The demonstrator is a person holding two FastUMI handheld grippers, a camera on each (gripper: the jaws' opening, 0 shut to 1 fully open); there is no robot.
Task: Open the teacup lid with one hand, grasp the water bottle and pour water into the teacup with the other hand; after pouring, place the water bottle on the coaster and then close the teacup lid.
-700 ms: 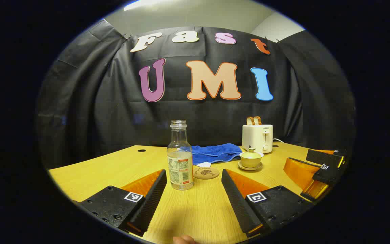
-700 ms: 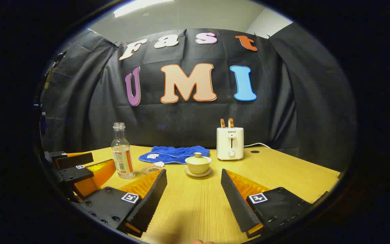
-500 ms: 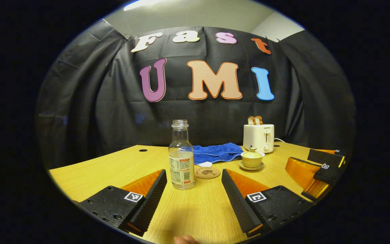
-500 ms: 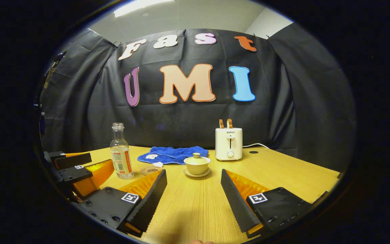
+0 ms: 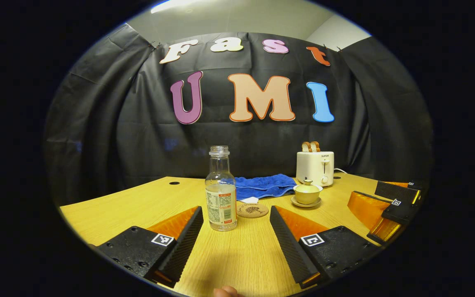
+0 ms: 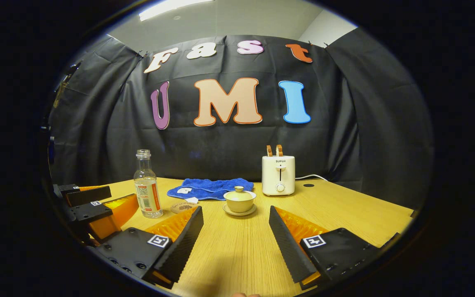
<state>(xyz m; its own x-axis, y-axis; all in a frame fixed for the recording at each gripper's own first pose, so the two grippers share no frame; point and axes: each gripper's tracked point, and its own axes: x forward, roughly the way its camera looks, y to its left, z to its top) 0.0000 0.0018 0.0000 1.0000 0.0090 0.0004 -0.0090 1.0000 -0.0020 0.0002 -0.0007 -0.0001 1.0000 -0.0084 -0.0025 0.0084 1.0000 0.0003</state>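
- Left gripper [image 5: 235, 235]: fingers spread wide, clamped on nothing, hovering low over the counter [image 5: 138, 206].
- Water bottle [image 5: 220, 192] standing upright, uncapped, dead ahead of the left gripper and just beyond its fingertips, slightly toward its left finger; long axis vertical, so crosswise to the gap between the fingers.
- Coaster [image 5: 252, 210] lying flat just right of the bottle, near but apart from it.
- Right gripper [image 6: 235, 235]: fingers likewise wide apart, empty.
- Teacup [image 6: 240, 200] on its saucer, lid [image 6: 240, 192] seated with the knob up, straight ahead of the right gripper, farther off than the bottle from the left one.
- From the right gripper view, bottle well off to the left, near the left gripper.
- Judged nearer: left gripper to the bottle, right gripper to the lid; a straight advance likely enough for each.
- Nothing yet grasped; task seemingly at its start.
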